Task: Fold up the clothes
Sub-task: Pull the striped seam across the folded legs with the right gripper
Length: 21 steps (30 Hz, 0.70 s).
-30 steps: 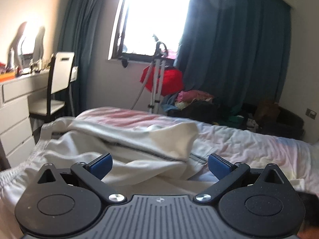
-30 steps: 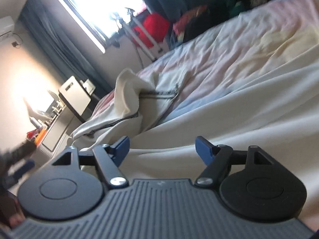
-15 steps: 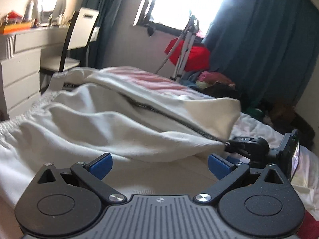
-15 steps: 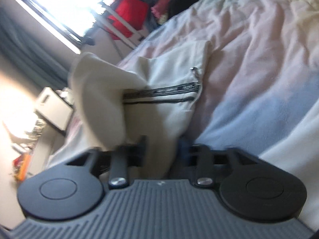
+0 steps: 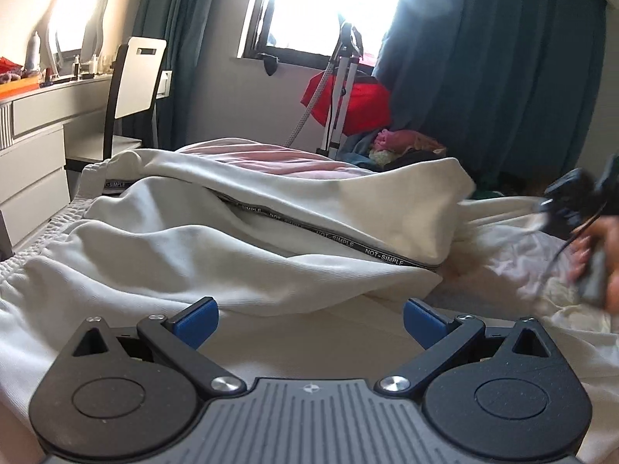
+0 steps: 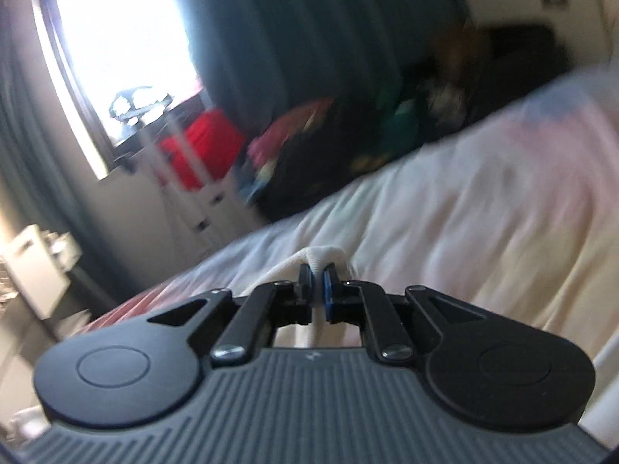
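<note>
White trousers point(image 5: 216, 243) with a black "NOT-SIMPLE" tape stripe lie rumpled across the bed in the left wrist view. My left gripper point(image 5: 309, 319) is open and empty, low over the near part of the cloth. My right gripper point(image 6: 318, 284) is shut on a white ribbed edge of the trousers point(image 6: 323, 253) and holds it above the bed; this view is blurred by motion. The right gripper and the hand holding it also show blurred at the right edge of the left wrist view point(image 5: 580, 208).
The bed sheet point(image 6: 464, 208) is pale pink and white. A white chair point(image 5: 135, 77) and a dresser point(image 5: 35, 123) stand at the left. A tripod point(image 5: 340, 89), a red bag point(image 5: 356, 104) and a clothes pile point(image 5: 402, 143) stand beyond the bed under the window.
My right gripper closed on the trousers' edge and swung up and to the right with it. My left gripper stayed open and shifted slightly over the cloth.
</note>
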Motion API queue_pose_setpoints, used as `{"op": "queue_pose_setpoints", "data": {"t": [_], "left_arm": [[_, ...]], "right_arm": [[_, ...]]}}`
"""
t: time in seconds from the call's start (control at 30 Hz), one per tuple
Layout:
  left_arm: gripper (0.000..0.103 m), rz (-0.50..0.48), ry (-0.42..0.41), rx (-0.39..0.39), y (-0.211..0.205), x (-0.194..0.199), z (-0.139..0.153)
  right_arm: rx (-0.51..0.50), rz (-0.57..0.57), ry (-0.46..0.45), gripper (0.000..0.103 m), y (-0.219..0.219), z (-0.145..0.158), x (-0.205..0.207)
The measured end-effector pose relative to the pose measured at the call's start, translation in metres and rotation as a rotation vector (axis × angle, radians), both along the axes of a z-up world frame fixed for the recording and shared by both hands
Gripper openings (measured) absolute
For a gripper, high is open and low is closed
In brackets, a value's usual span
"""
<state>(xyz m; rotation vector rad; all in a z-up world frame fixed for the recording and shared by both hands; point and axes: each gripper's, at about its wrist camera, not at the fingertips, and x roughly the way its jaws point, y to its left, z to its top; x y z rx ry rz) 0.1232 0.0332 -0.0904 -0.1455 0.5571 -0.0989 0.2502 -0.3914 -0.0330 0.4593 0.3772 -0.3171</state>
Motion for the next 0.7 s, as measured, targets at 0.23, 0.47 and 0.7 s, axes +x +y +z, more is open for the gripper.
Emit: {"op": "queue_pose_setpoints", "data": {"t": [0.23, 0.47, 0.7], "left_arm": [[0.103, -0.01, 0.005, 0.025, -0.013, 0.01, -0.006], [0.103, -0.024, 0.031, 0.041, -0.021, 0.016, -0.014], [0.103, -0.049, 0.026, 0.073, -0.027, 0.014, -0.018]], "right_arm": [[-0.21, -0.137, -0.027, 0.008, -0.088, 0.07, 0.0], [-0.278, -0.252, -0.036, 0.009, -0.159, 0.053, -0.035], [-0.207, -0.323, 0.16, 0.009, -0.201, -0.049, -0.065]]}}
